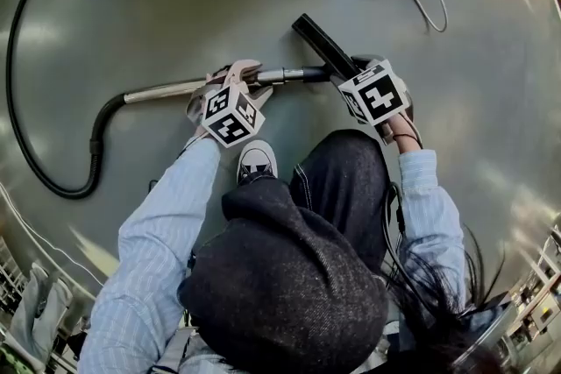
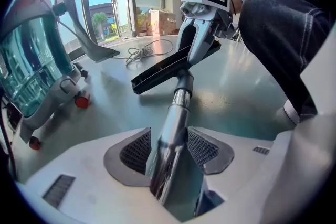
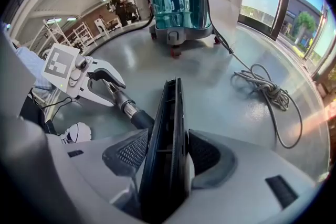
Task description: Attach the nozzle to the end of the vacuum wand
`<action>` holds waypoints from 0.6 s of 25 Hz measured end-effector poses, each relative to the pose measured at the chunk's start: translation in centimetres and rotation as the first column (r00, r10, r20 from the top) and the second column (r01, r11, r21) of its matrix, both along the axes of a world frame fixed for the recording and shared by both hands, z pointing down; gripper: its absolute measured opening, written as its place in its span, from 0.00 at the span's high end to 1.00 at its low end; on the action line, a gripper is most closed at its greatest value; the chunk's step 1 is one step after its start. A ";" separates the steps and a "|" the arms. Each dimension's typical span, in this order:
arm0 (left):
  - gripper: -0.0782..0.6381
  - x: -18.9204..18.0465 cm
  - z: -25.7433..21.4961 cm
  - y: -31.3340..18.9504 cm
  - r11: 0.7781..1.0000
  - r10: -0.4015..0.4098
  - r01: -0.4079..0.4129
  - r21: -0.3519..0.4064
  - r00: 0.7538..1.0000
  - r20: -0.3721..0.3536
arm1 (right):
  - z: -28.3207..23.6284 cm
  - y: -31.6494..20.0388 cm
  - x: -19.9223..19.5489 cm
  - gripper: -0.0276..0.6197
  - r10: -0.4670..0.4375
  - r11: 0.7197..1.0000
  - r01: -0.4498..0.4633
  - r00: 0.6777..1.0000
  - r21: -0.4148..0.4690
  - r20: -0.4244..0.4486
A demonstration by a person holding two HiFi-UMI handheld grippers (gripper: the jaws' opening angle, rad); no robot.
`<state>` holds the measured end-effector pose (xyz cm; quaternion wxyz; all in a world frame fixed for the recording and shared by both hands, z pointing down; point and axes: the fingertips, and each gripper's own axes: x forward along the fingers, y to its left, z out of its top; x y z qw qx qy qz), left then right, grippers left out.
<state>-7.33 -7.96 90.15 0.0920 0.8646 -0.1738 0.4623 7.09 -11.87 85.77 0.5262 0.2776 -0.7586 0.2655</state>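
I'm crouched over the grey floor [image 1: 491, 144], both forearms angled down past my knee. My left gripper [image 2: 169, 149] tilts down onto the vacuum wand [image 1: 166, 88]. Its jaws stand wide, and the chrome tube lies between them against the left pad (a gap shows on the other side). My right gripper [image 3: 165, 152] points more steeply down, with its pads pressed on both flat sides of the black nozzle [image 1: 320, 41]. The nozzle's round end meets the wand's dark collar [image 2: 184, 81] just beyond my left jaws, and its long mouth angles away towards the vacuum cleaner [image 3: 178, 2].
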 end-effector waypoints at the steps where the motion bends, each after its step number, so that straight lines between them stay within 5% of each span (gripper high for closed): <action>1: 0.62 -1.0 0.0 0.1 1.000 0.000 0.001 -0.009 1.000 0.025 | 0.0 0.0 0.1 0.61 0.004 1.000 -0.003 1.000 -0.002 0.007; 6: 0.62 -7.2 2.1 0.7 0.997 0.067 -0.060 -0.041 0.982 0.179 | 0.0 0.1 0.4 0.61 -0.010 1.000 0.010 1.000 -0.024 0.005; 15: 0.62 -7.3 2.6 0.3 0.999 0.001 0.005 -0.043 0.988 0.153 | 0.2 -0.7 0.2 0.61 0.038 0.993 -0.038 0.999 -0.107 -0.004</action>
